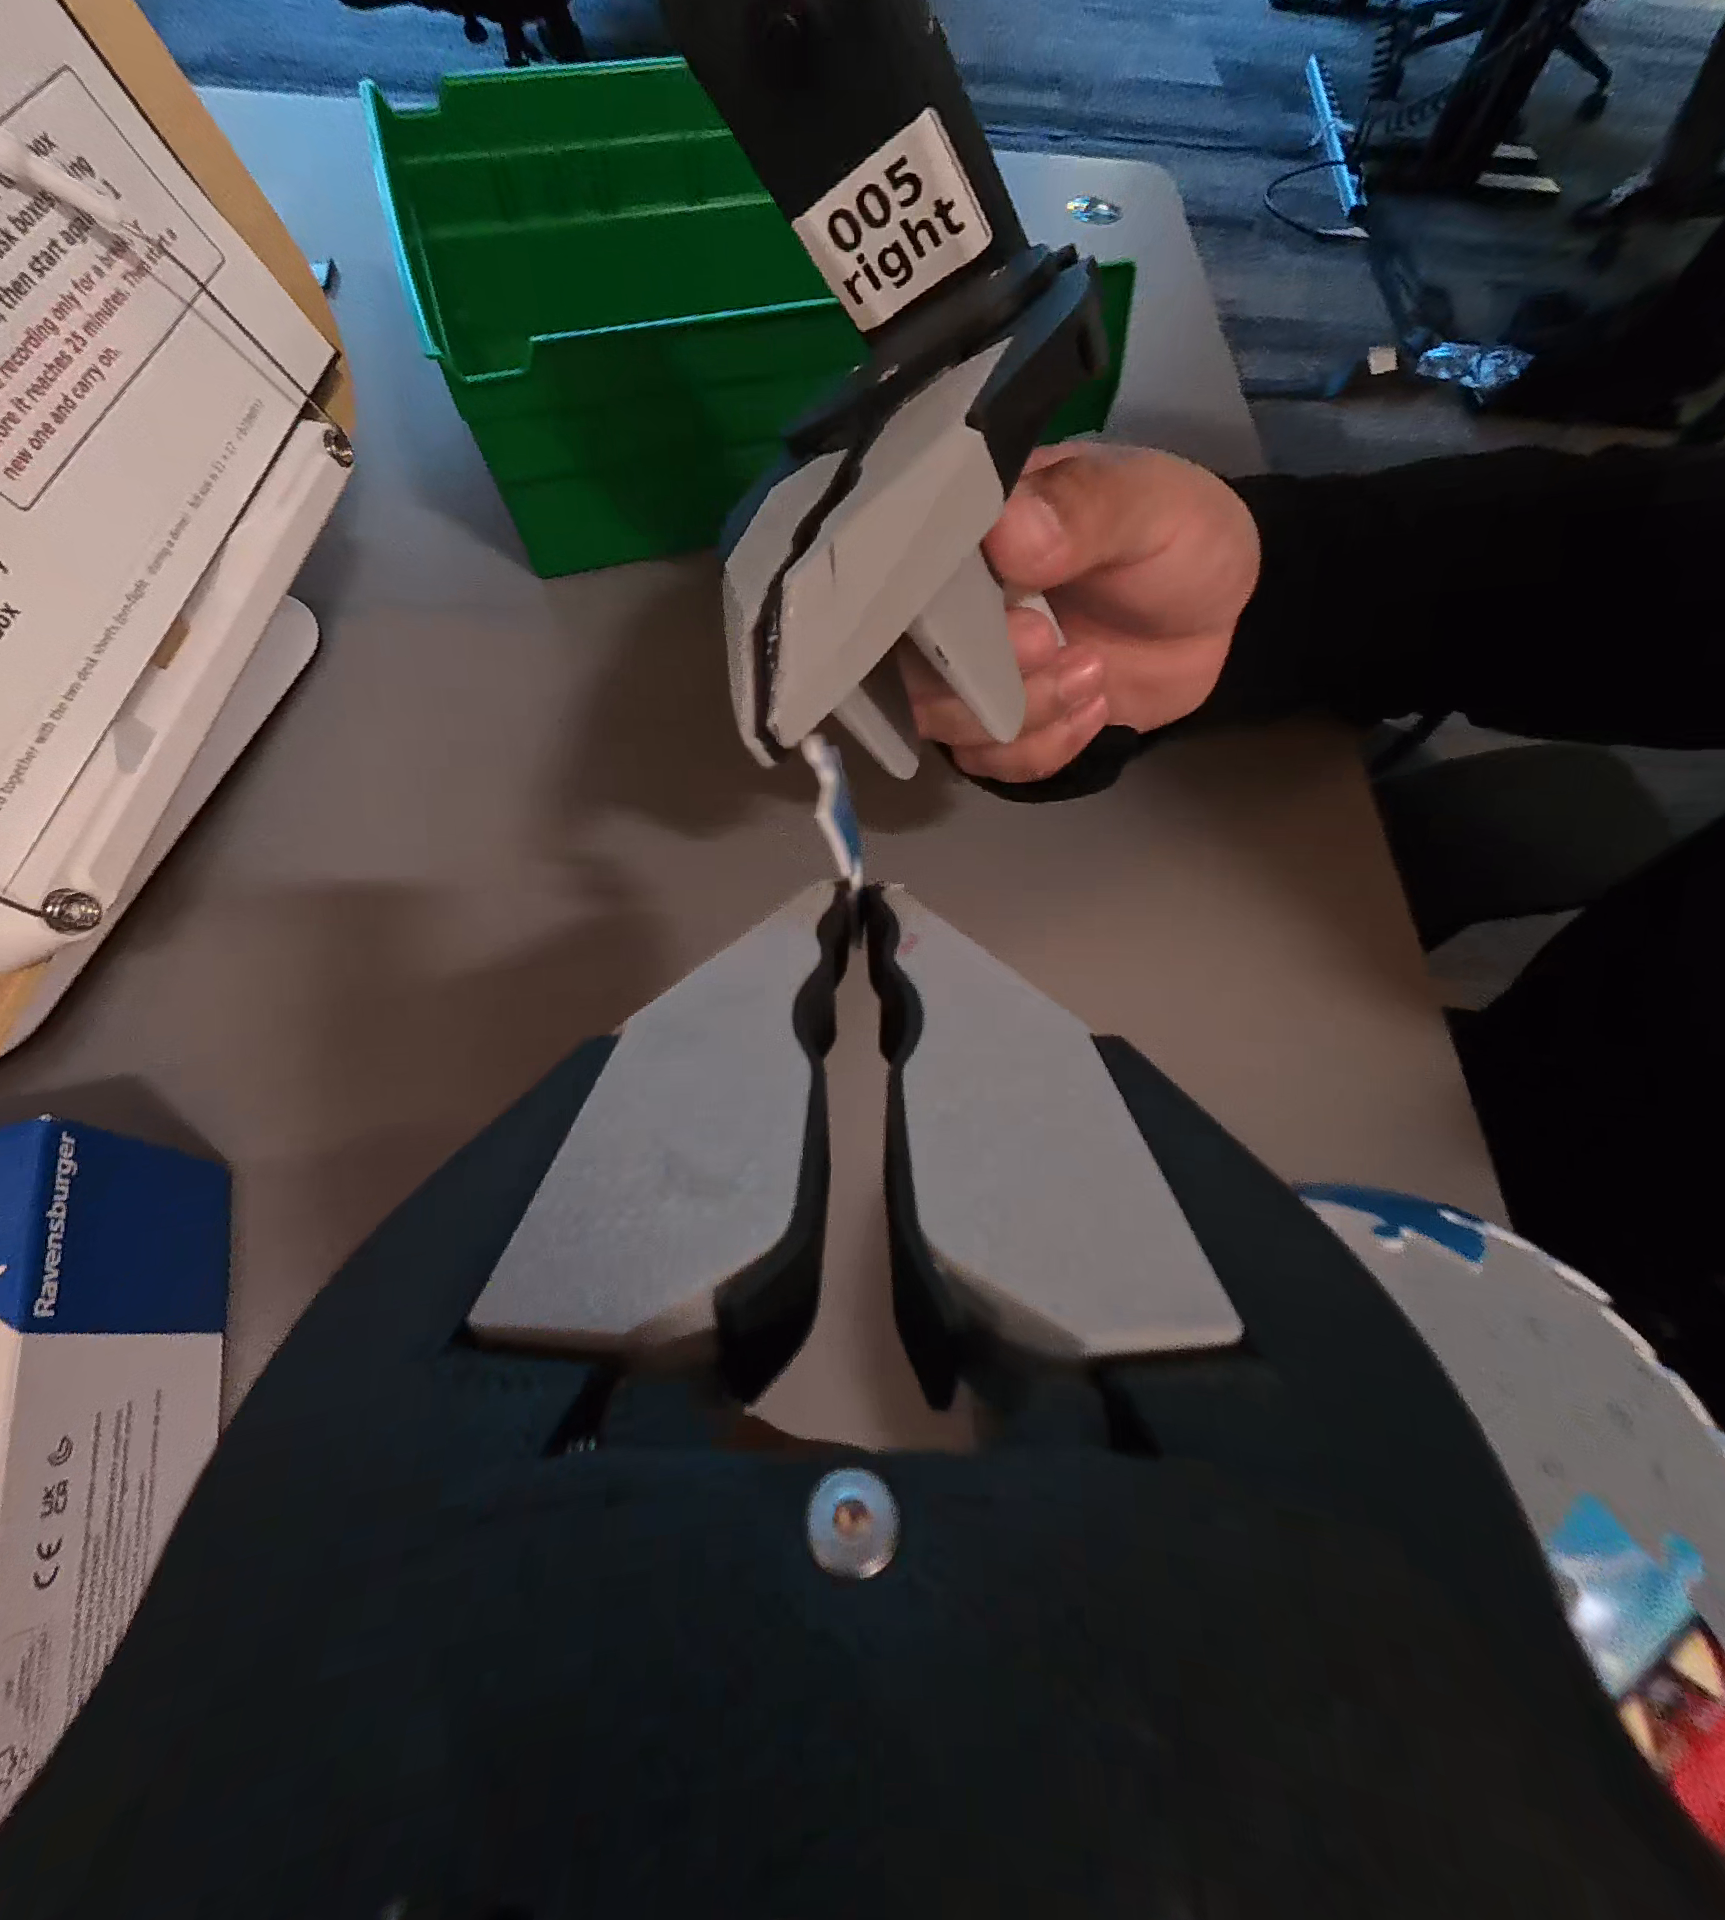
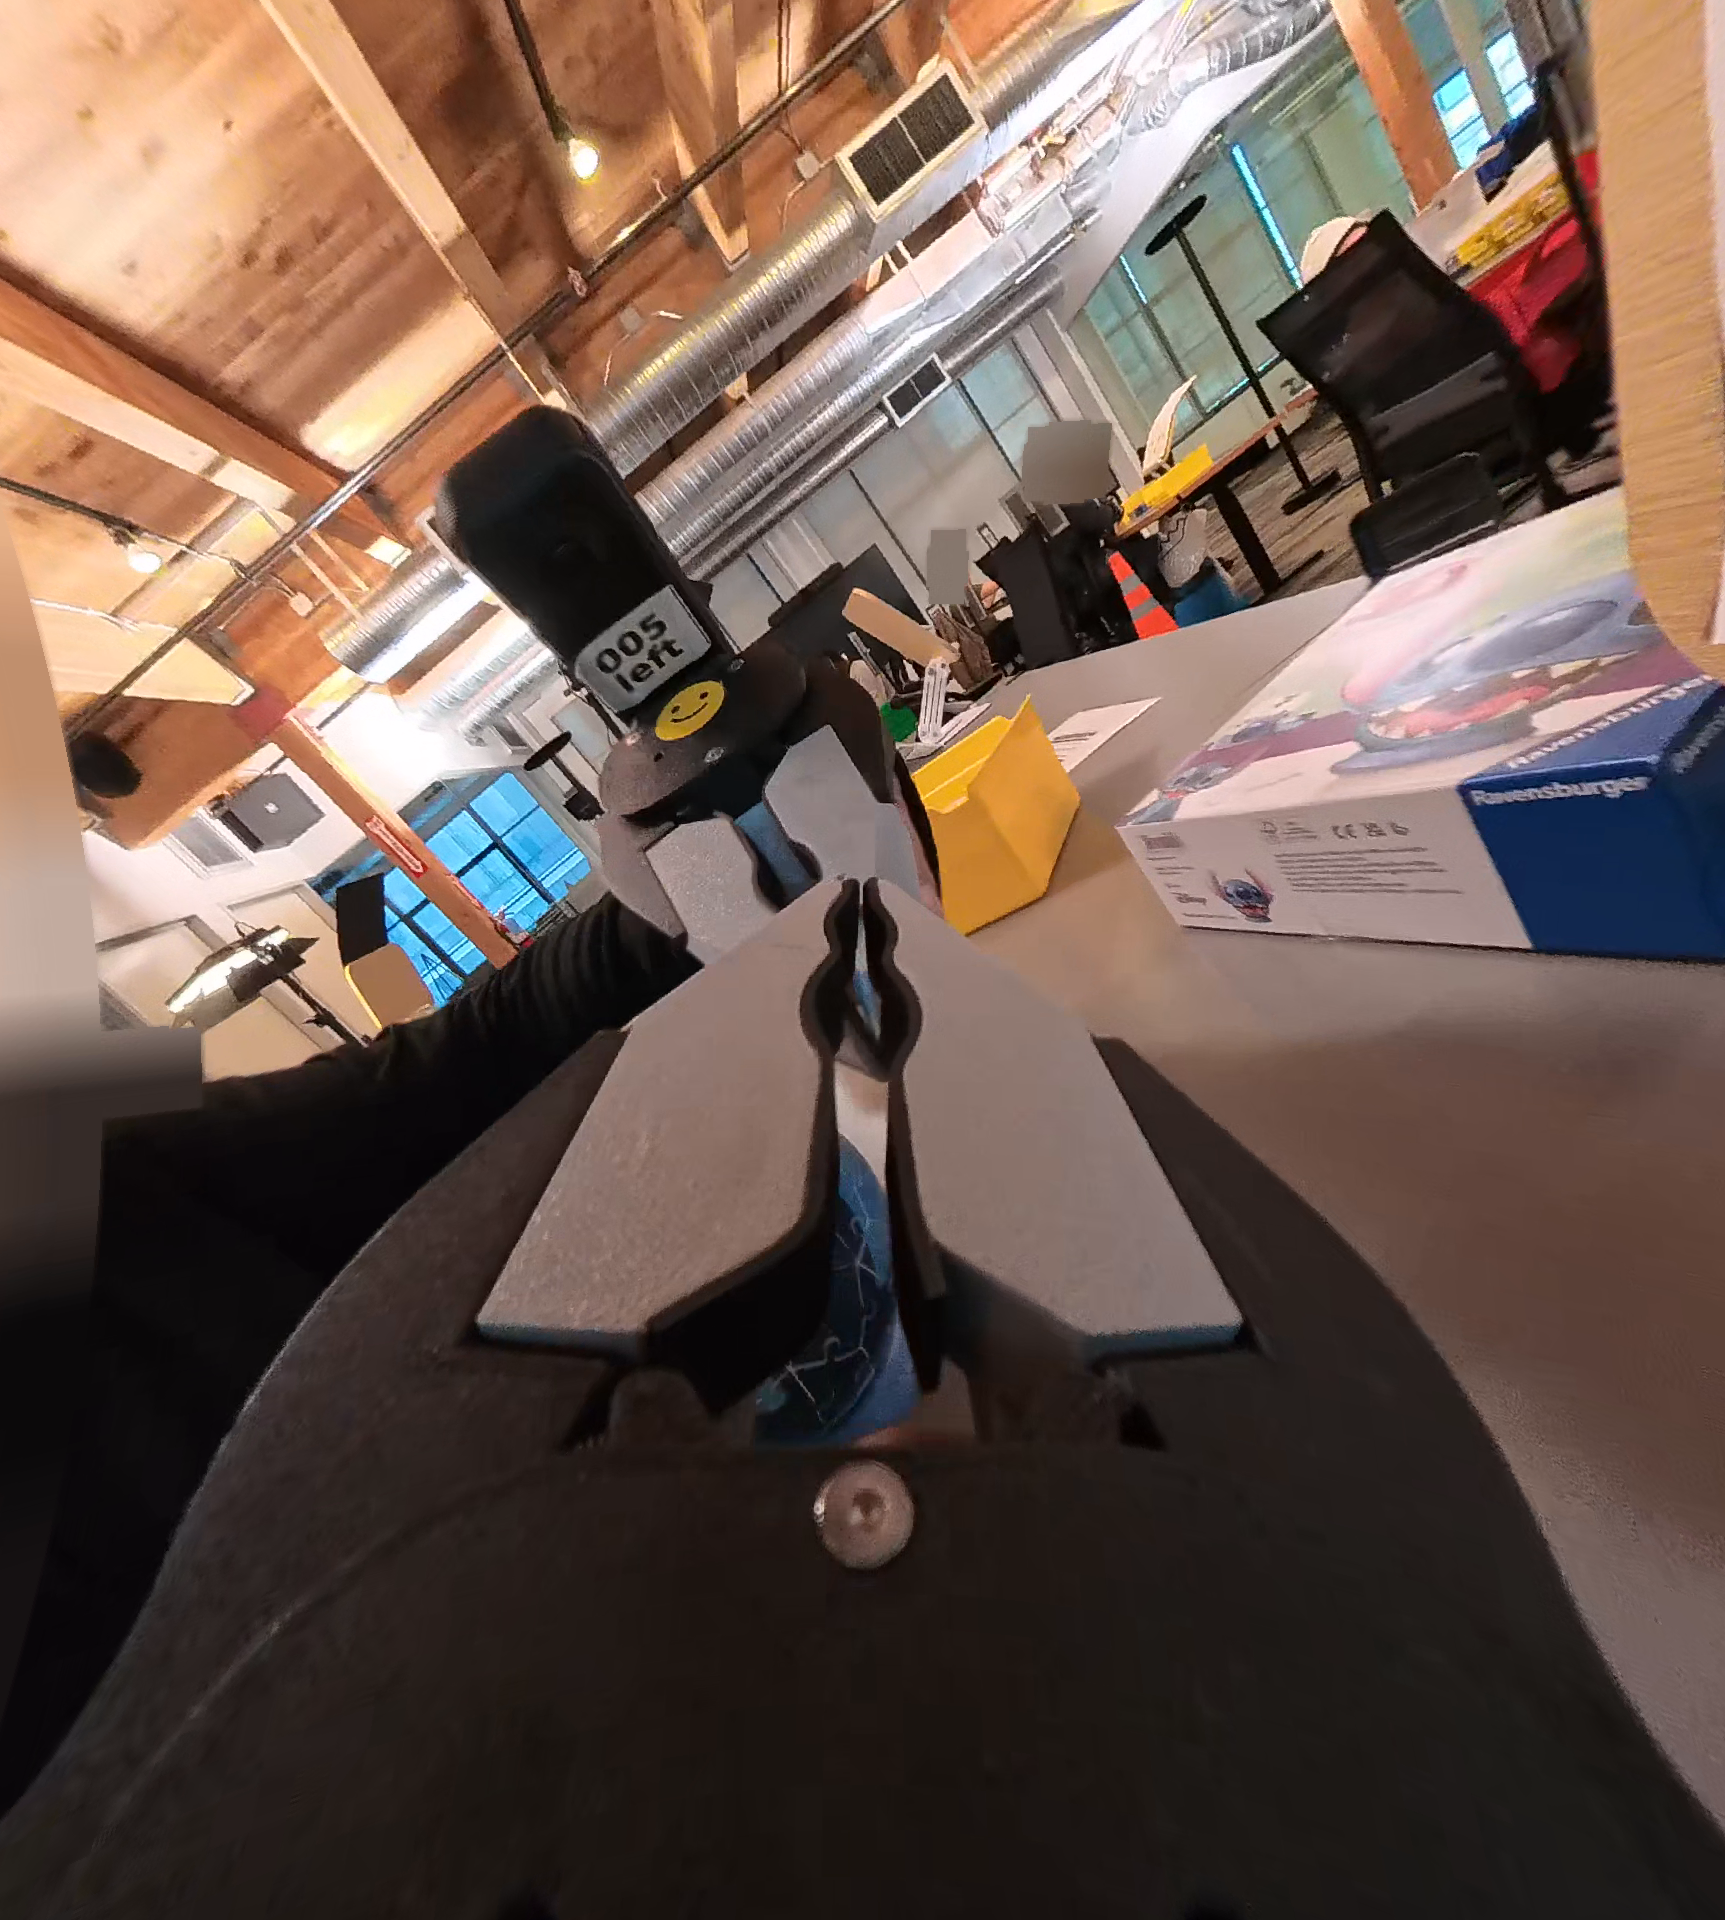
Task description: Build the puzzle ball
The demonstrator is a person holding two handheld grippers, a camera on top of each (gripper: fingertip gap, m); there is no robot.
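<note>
Passing a piece [image 1: 835,808] between grippers, above the table [image 1: 484,727].
Both ends pinched: right gripper [image 1: 773,740] far, left gripper [image 1: 856,891] near; best released singly, piece kept level, ball [image 1: 1564,1455] near right.

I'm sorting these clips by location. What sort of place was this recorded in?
Probably a shared open-plan workspace or lab in a converted industrial building: exposed wooden ceiling beams and metal air ducts overhead, office chairs at other desks, and a grey table with a green bin and puzzle box.

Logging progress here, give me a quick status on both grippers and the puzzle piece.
Left gripper and right gripper both shut on puzzle piece, held between them above table. Part-built puzzle ball beside. Nothing in the way.
</note>
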